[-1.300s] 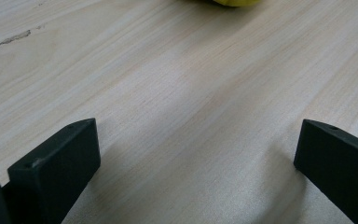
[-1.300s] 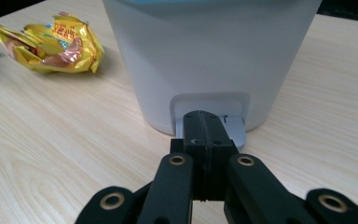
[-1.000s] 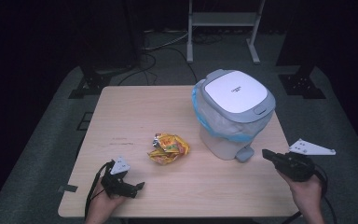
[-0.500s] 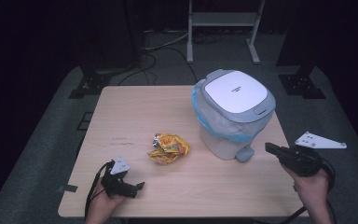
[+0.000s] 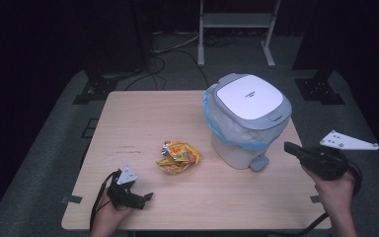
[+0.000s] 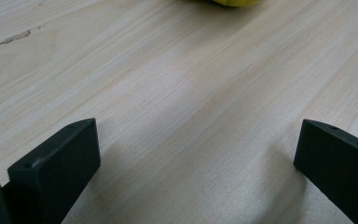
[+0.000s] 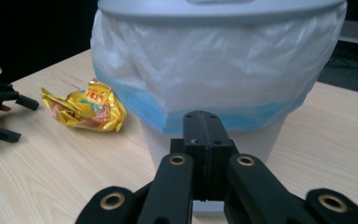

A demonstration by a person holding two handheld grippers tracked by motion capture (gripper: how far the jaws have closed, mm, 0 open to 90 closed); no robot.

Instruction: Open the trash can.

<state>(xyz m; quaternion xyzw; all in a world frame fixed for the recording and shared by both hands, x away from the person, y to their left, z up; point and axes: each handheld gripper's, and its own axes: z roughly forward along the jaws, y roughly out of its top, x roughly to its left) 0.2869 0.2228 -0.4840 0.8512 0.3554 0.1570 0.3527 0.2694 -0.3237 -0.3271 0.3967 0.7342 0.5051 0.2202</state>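
A dark lab-like room: bare wooden table [image 5: 192, 207], floor cables [image 5: 172, 47], metal stand [image 5: 234, 19] behind.

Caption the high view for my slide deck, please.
Two hand-held grippers flank a crumpled wrapper and a lidded bin on a wooden table.

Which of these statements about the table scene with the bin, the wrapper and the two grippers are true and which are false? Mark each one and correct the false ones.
1. The bin's lid is closed. True.
2. The crumpled yellow wrapper lies inside the bin. False: it lies on the table, beside the bin and apart from it.
3. The left gripper has its jaws open. True: they stand wide apart over bare wood.
4. The right gripper holds the wrapper. False: its jaws are shut on nothing, pointing at the bin.
5. A blue-edged bag lines the bin. True.
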